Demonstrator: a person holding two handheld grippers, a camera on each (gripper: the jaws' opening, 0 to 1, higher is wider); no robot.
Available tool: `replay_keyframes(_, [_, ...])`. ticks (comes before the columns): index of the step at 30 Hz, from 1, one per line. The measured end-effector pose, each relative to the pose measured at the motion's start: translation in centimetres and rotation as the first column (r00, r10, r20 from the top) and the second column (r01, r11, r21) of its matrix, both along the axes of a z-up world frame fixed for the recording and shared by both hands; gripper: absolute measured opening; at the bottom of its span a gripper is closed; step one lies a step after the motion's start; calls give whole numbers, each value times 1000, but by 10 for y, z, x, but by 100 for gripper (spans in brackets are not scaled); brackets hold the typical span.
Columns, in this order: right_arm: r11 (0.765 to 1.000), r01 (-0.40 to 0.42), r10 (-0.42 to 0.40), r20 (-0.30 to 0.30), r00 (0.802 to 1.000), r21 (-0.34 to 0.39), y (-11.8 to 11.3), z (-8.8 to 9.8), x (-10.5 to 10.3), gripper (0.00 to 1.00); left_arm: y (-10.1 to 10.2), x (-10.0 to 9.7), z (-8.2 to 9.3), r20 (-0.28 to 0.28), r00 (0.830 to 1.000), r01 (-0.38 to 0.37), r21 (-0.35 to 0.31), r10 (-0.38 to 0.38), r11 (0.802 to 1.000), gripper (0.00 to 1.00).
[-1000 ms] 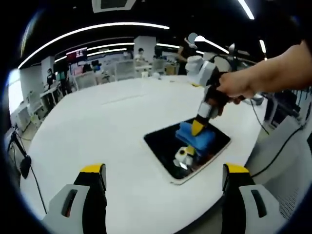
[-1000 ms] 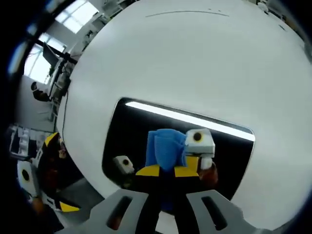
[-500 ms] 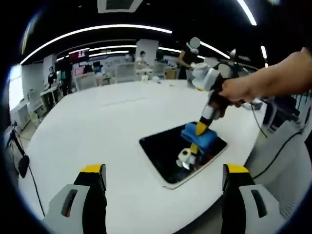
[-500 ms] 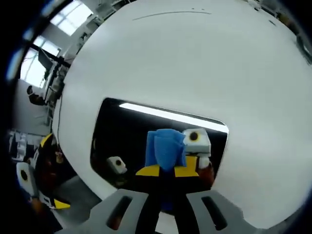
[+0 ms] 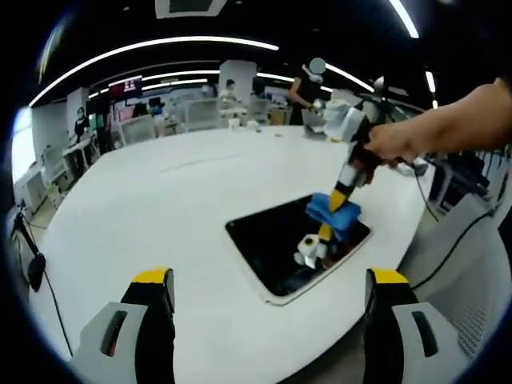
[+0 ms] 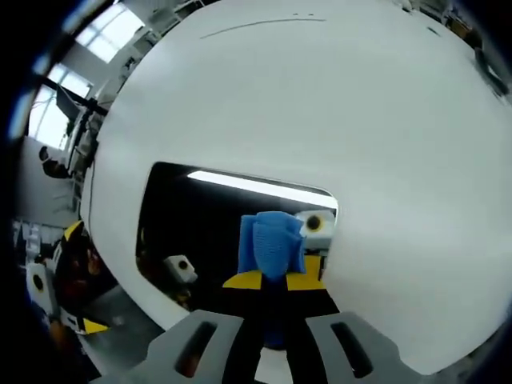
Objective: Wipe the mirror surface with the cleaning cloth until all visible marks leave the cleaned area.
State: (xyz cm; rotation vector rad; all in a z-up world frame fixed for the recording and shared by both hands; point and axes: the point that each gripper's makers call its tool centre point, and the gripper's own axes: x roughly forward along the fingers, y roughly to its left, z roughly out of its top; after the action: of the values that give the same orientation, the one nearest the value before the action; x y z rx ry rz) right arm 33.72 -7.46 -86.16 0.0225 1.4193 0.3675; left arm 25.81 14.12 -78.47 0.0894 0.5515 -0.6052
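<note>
A dark rectangular mirror [image 5: 280, 248] [image 6: 200, 216] lies flat on the white round table [image 5: 160, 208], near its right edge. A blue cleaning cloth [image 5: 336, 214] [image 6: 270, 244] is pressed onto the mirror's far right corner. My right gripper [image 6: 272, 282] is shut on the cloth; in the left gripper view that gripper [image 5: 340, 198] comes down from the right, held by a hand [image 5: 400, 140]. My left gripper [image 5: 268, 280] stays open, low over the table's near edge, apart from the mirror. The mirror reflects a ceiling light strip and the gripper.
The table's edge [image 5: 376, 256] runs close past the mirror's right side, with the floor and cables beyond. Desks, screens and people [image 5: 308, 84] fill the room behind the table. Bare white tabletop [image 6: 320, 96] lies beyond the mirror.
The right gripper has slid the blue cloth across the mirror toward its far right corner. The left gripper has stayed open and in place.
</note>
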Motion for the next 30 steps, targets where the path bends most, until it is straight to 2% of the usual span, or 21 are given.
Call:
replay_keyframes(4, [1000, 10, -10, 3, 1000, -6, -6, 0, -1, 2, 4, 2, 2, 1, 1000, -16, -20, 16, 1000, 100])
replay_keyframes(6, [1000, 11, -11, 1, 1000, -14, -9, 0, -1, 2, 12, 4, -2, -29, 997, -70, -39, 69, 997, 99])
replay_keyframes(8, [1000, 18, -18, 1, 1000, -21, -11, -1, 0, 2, 17, 4, -2, -25, 996, -89, -52, 88, 995, 99])
replay_keyframes(11, [999, 7, -6, 17, 1000, -44, -16, 0, 0, 2, 14, 3, -2, -26, 996, -89, -59, 87, 994, 99])
replay_keyframes(15, [999, 18, -17, 25, 1000, -41, -18, 3, -4, 2, 9, 3, -2, 2, 999, -54, -13, 54, 998, 99])
replay_keyframes(17, [999, 19, -18, 24, 1000, -36, -18, 2, -3, 2, 11, 3, -2, 8, 998, -56, -11, 56, 998, 99])
replay_keyframes(19, [999, 16, -15, 25, 1000, -42, -20, 2, -3, 2, 12, 4, -3, 3, 998, -65, -15, 65, 998, 99])
replay_keyframes(21, [999, 16, -15, 28, 1000, -44, -21, 3, -3, 2, 15, 4, -9, -26, 996, -83, -16, 82, 996, 99])
replay_keyframes(30, [999, 24, -23, 23, 999, -44, -24, -1, 0, 2, 14, 3, -9, -18, 997, -74, 3, 74, 997, 100])
